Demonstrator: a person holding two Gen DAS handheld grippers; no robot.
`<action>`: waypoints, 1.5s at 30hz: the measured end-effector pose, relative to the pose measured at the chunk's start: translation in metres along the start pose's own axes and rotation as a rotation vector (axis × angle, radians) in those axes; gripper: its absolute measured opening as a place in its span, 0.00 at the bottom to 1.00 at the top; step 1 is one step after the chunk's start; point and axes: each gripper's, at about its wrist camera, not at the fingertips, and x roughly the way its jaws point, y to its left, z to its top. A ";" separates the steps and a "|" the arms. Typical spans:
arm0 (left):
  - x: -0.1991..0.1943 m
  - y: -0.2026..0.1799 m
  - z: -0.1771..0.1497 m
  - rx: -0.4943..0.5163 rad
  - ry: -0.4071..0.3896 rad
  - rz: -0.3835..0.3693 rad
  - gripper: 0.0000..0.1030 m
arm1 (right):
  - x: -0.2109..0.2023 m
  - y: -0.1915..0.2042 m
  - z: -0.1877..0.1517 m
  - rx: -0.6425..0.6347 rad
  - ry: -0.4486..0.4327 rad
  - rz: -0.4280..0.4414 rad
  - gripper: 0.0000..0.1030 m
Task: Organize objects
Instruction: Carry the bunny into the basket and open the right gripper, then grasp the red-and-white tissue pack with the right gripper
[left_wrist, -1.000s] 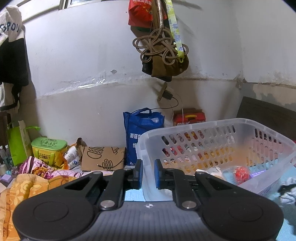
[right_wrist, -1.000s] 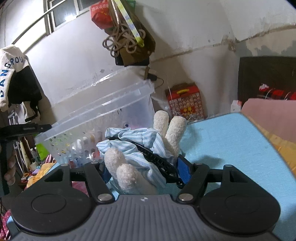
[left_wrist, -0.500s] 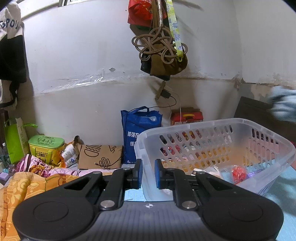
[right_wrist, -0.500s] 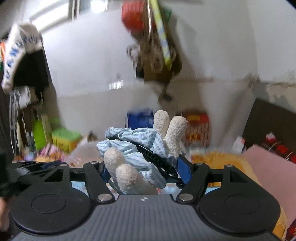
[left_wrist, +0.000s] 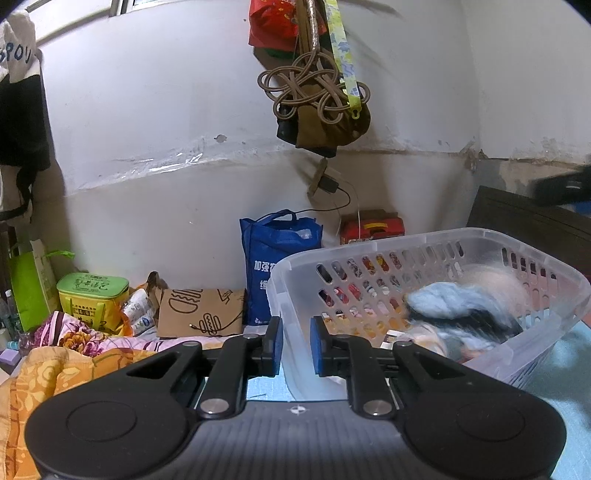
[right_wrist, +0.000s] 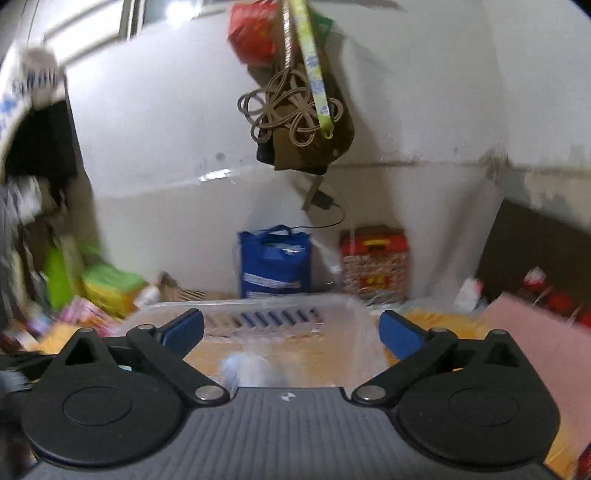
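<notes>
Right gripper (right_wrist: 291, 332) first: its blue-padded jaws are swinging apart, with nothing between them, directly above the clear perforated plastic basket (left_wrist: 554, 273). We read this as the release step. The task's thing, a soft bundle of pale blue striped cloth with cream plush parts (left_wrist: 454, 306), shows blurred inside the basket in the left wrist view (we judge it is dropping or only just landing). To do the step well, we hold the gripper over the basket's middle until the bundle has settled below the rim, then lift clear without catching the cloth. Left gripper (left_wrist: 295, 345) sits at the basket's near corner with its jaws all but together; the corner wall shows in the narrow gap, and whether the pads pinch it we cannot tell. We keep it there as a steadying guard. Beyond the basket, a blue woven shopping bag (left_wrist: 277, 258) leans on the white wall.
</notes>
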 end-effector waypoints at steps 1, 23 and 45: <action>0.000 -0.001 0.000 0.001 0.001 0.002 0.19 | -0.008 -0.005 -0.007 0.021 0.007 0.016 1.00; 0.000 -0.001 -0.001 0.013 0.001 0.006 0.20 | -0.043 -0.044 -0.150 0.189 0.099 0.024 1.00; -0.002 -0.001 -0.001 0.009 0.005 -0.004 0.24 | -0.024 0.038 -0.151 -0.185 0.159 0.121 1.00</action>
